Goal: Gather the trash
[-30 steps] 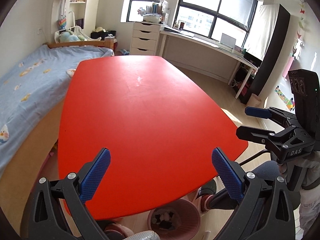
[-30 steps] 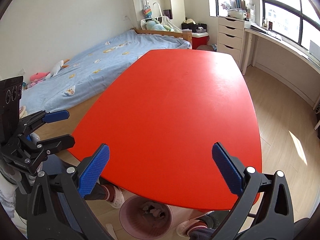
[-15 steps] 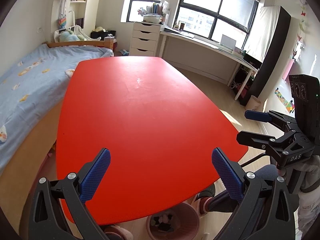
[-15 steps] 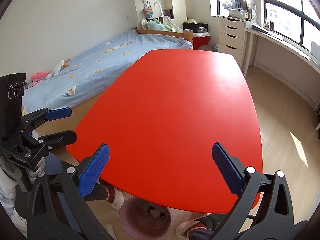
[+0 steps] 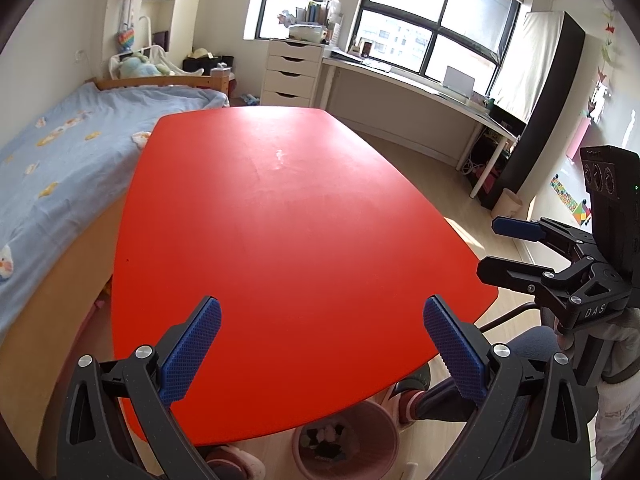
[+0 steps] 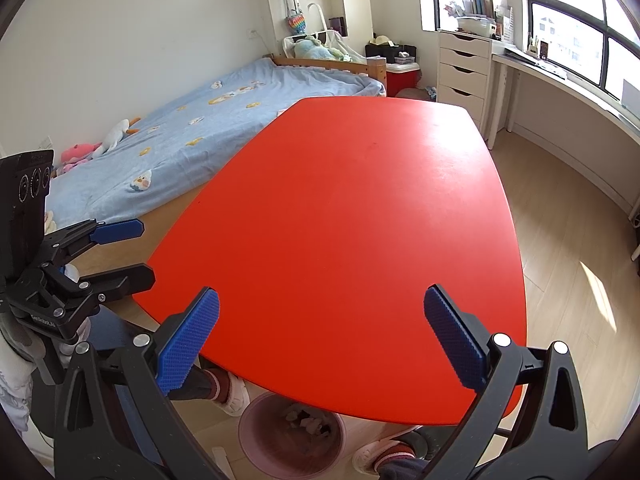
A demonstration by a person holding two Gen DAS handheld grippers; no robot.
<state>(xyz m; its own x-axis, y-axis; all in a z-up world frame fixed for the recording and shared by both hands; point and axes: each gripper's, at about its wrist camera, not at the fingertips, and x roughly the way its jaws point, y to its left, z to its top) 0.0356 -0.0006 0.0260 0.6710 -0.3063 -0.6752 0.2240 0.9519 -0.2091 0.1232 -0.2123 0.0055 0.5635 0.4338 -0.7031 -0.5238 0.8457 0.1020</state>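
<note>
A red table (image 5: 280, 220) fills both views, also in the right wrist view (image 6: 360, 220). No trash shows on its top. A pink bin (image 5: 346, 446) with crumpled scraps inside stands on the floor under the near edge, also in the right wrist view (image 6: 292, 436). My left gripper (image 5: 322, 344) is open and empty above the near edge. My right gripper (image 6: 320, 338) is open and empty too. Each gripper shows from the side in the other view: the right one (image 5: 496, 248), the left one (image 6: 140, 250).
A bed with a blue sheet (image 6: 192, 128) runs along the table's left side. A white drawer unit (image 5: 292, 72) and a long desk (image 5: 420, 88) stand under the windows. The person's slippered feet (image 6: 228, 392) are beside the bin. Wood floor (image 6: 572, 240) lies to the right.
Both grippers have drawn back and up a little from the table, so its near edge and the bin sit slightly further into view. Both stay open.
</note>
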